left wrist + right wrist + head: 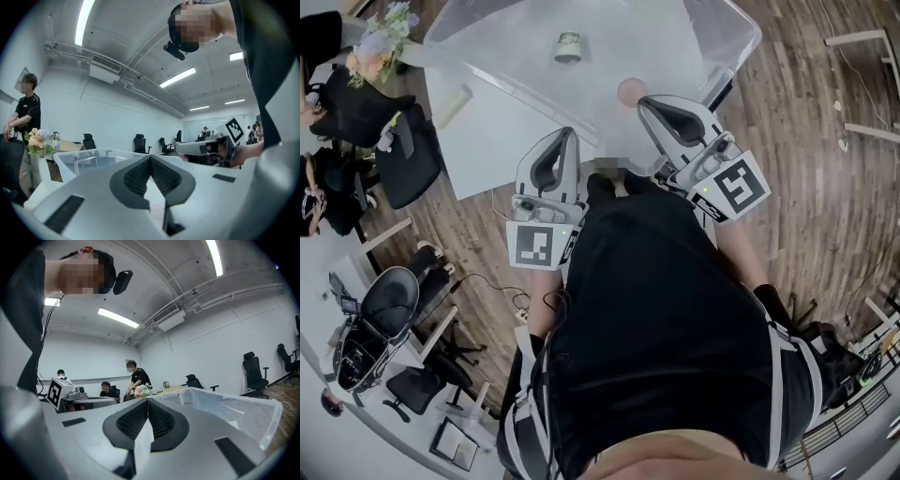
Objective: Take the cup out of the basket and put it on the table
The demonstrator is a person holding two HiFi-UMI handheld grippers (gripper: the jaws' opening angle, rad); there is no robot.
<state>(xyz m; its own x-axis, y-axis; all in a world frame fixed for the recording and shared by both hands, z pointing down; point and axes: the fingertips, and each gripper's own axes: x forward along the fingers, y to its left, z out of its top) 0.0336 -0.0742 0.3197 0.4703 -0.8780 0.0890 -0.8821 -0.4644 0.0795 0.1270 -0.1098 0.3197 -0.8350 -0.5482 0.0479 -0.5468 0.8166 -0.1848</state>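
A clear plastic basket [724, 37] stands on the white table [502, 141] ahead of me. A small pale cup [568, 47] sits upright inside it, towards the far side. My left gripper [568, 135] points at the basket's near wall, shut and empty. My right gripper [646, 101] is also shut and empty, its tip at the basket's near right part beside a pink round thing [631, 91]. The left gripper view shows the left gripper [150, 157] with its pads together and the basket [82, 159] beyond. In the right gripper view the right gripper [147, 401] is level with the basket's rim [225, 401].
A pale stick-like object [453, 105] lies on the table's left part. Flowers [380, 42] stand at the far left corner. Black office chairs [408, 159] and seated people are on the left, over wooden floor [825, 187].
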